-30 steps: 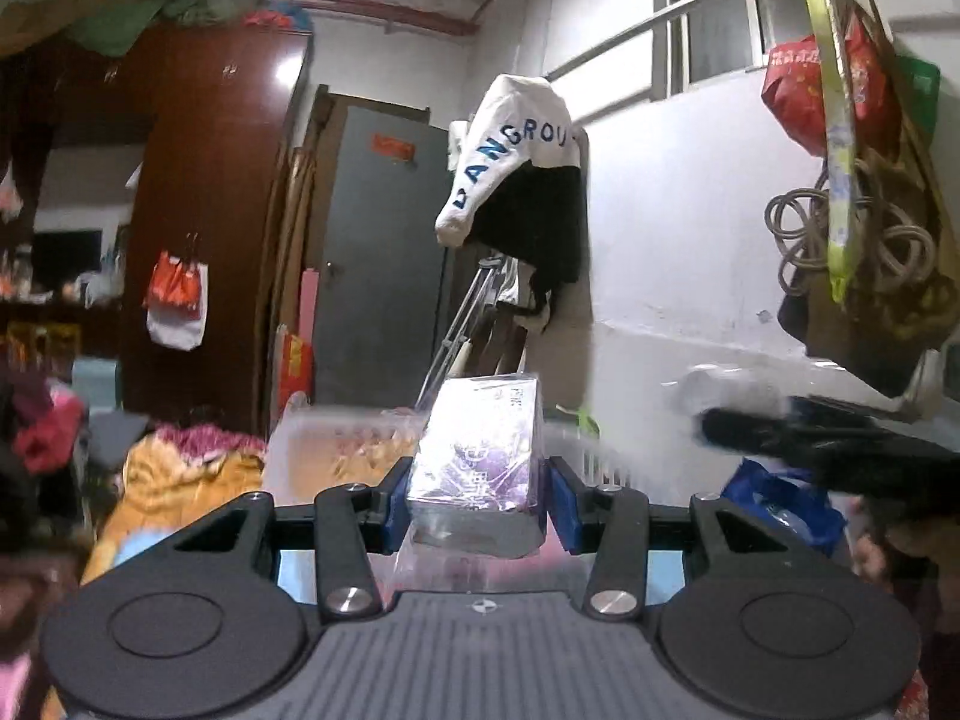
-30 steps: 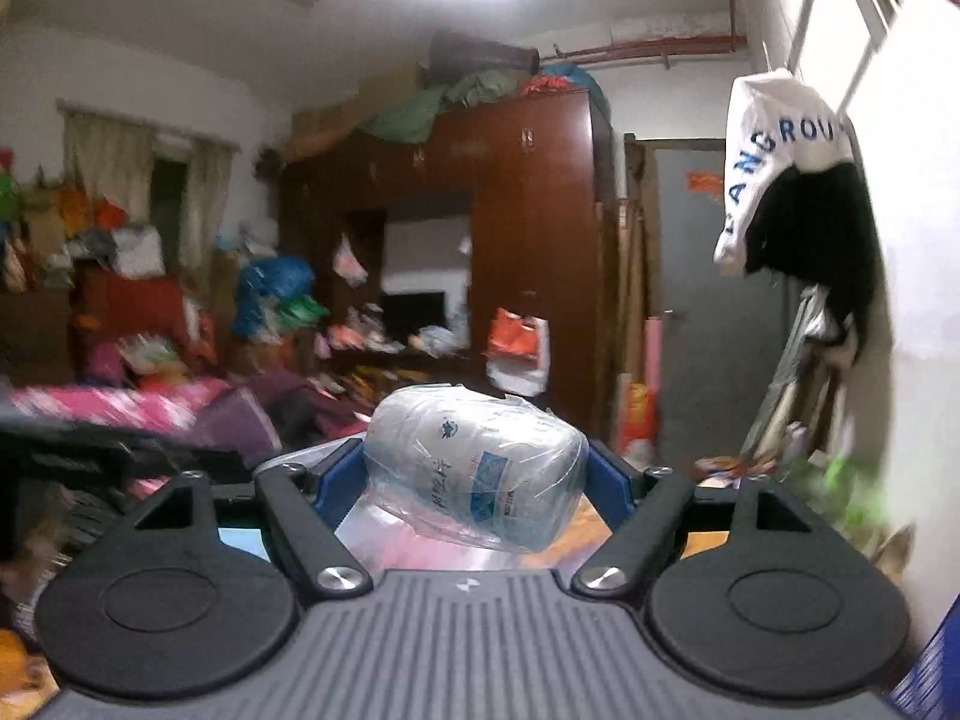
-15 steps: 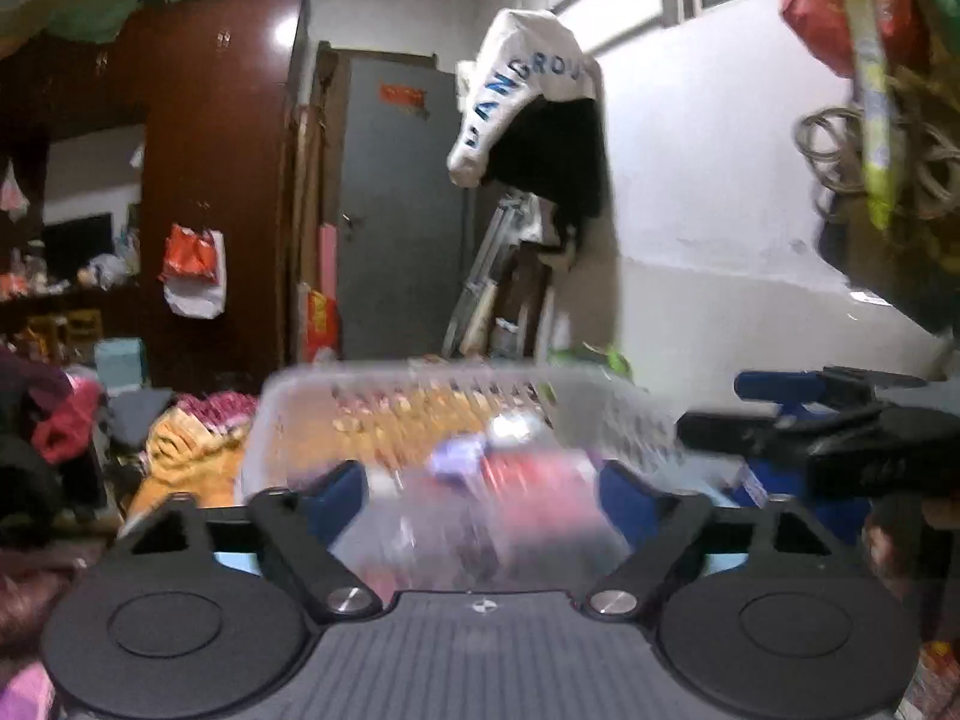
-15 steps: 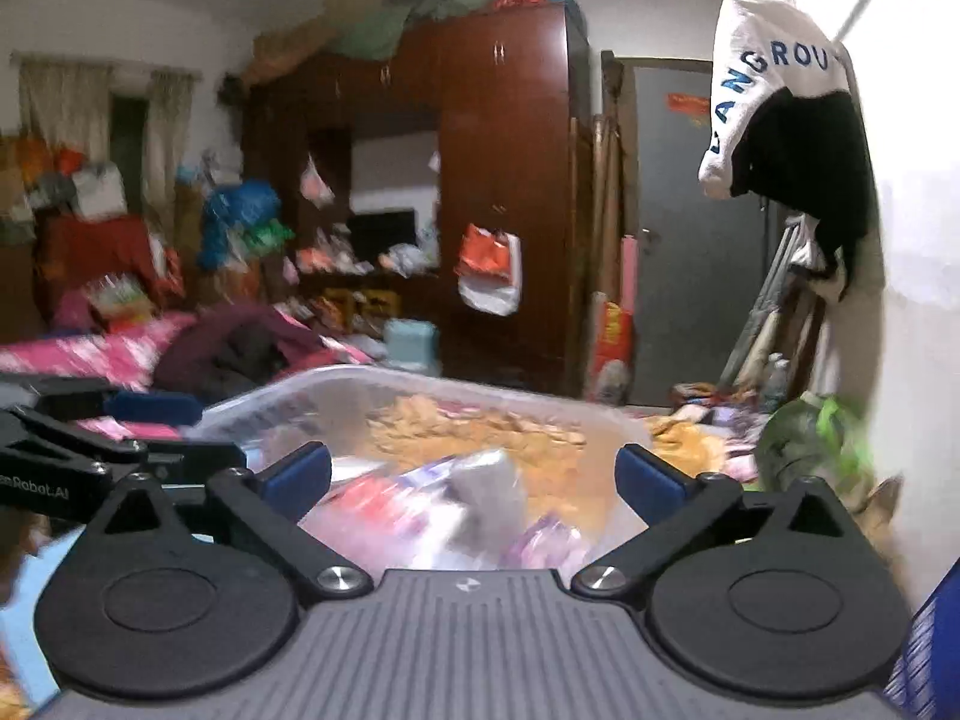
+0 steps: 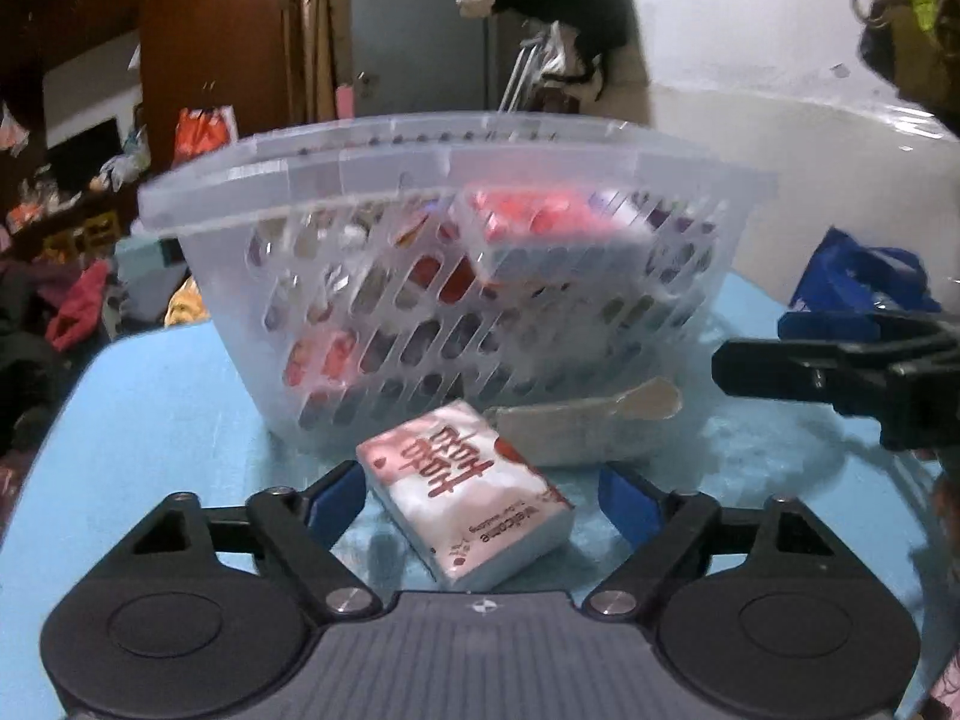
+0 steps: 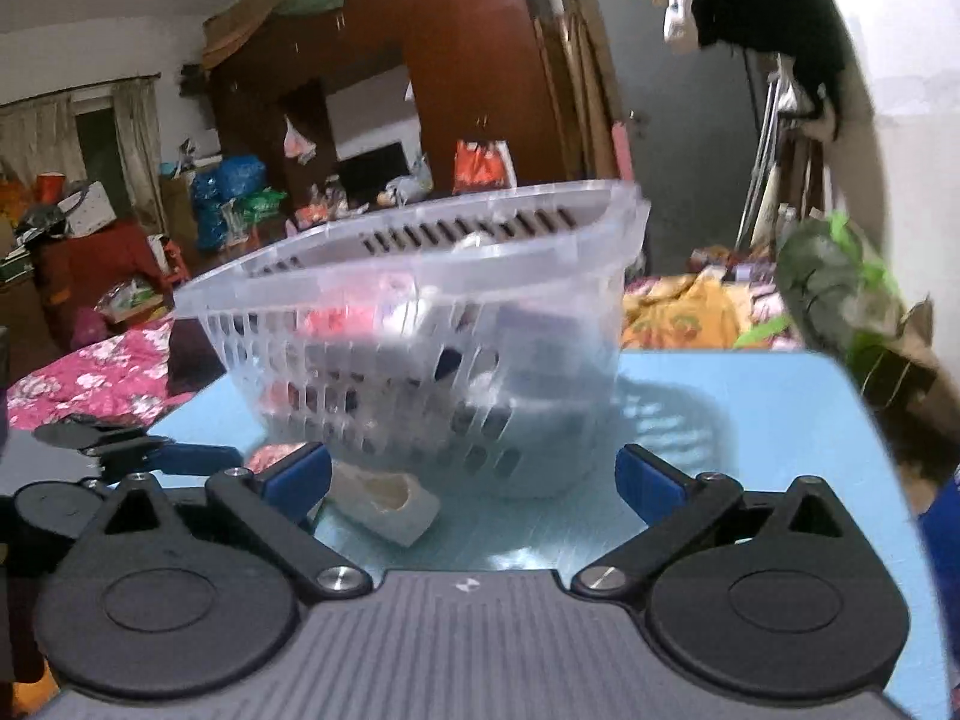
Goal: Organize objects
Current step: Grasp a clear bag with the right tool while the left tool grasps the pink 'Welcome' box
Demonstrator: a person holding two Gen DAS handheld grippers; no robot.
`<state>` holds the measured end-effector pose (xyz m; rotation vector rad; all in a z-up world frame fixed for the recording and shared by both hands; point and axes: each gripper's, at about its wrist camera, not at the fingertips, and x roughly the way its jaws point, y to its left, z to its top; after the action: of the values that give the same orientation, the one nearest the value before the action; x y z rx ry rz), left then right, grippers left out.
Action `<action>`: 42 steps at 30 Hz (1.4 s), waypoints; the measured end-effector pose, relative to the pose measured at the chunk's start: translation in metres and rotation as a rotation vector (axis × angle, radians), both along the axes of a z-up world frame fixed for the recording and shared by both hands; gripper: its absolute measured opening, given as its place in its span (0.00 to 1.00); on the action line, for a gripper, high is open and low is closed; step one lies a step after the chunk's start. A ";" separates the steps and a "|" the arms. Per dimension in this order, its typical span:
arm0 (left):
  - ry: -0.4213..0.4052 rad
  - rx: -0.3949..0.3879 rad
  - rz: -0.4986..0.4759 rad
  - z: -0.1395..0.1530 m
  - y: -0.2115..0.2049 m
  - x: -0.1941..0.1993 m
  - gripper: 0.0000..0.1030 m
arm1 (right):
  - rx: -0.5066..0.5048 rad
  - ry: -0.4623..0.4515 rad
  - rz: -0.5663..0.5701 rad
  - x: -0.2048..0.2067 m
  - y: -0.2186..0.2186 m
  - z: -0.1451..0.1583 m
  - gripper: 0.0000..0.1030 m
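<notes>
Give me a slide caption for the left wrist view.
Left gripper open around a pink-and-white tissue pack on the blue table, before a clear basket of packets.

A clear perforated plastic basket (image 5: 456, 276) stands upright on the blue table, filled with packets, while a white and red tissue pack (image 5: 465, 495) and a beige flat object (image 5: 576, 423) lie just before it.
</notes>
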<state>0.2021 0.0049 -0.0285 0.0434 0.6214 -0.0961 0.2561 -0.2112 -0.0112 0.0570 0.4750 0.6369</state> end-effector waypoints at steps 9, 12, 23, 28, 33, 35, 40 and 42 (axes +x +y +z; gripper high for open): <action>-0.018 0.025 0.013 -0.006 0.029 -0.027 0.64 | -0.069 0.089 0.130 0.003 0.040 -0.016 0.95; -0.013 0.013 0.007 -0.006 0.045 -0.034 0.64 | -0.123 0.083 0.148 0.007 0.054 -0.017 0.89; -0.028 -0.006 0.001 -0.016 0.051 -0.030 0.61 | -0.212 0.039 0.136 -0.005 0.058 -0.022 0.52; -0.040 -0.038 0.002 -0.016 0.055 -0.032 0.59 | -0.169 0.019 0.128 -0.016 0.041 -0.019 0.51; -0.131 -0.076 0.009 -0.012 0.060 -0.044 0.59 | -0.134 0.007 0.116 -0.021 0.039 -0.015 0.50; -0.168 -0.084 -0.004 -0.012 0.061 -0.049 0.59 | -0.115 -0.006 0.123 -0.023 0.038 -0.014 0.49; -0.172 -0.118 -0.020 -0.013 0.067 -0.048 0.59 | -0.080 -0.019 0.142 -0.024 0.037 -0.012 0.49; -0.176 -0.116 -0.024 -0.012 0.066 -0.049 0.59 | -0.081 -0.030 0.149 -0.026 0.038 -0.011 0.49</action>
<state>0.1536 0.0712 -0.0408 -0.0522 0.4382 -0.1500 0.2299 -0.1734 -0.0224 -0.0650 0.4789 0.7631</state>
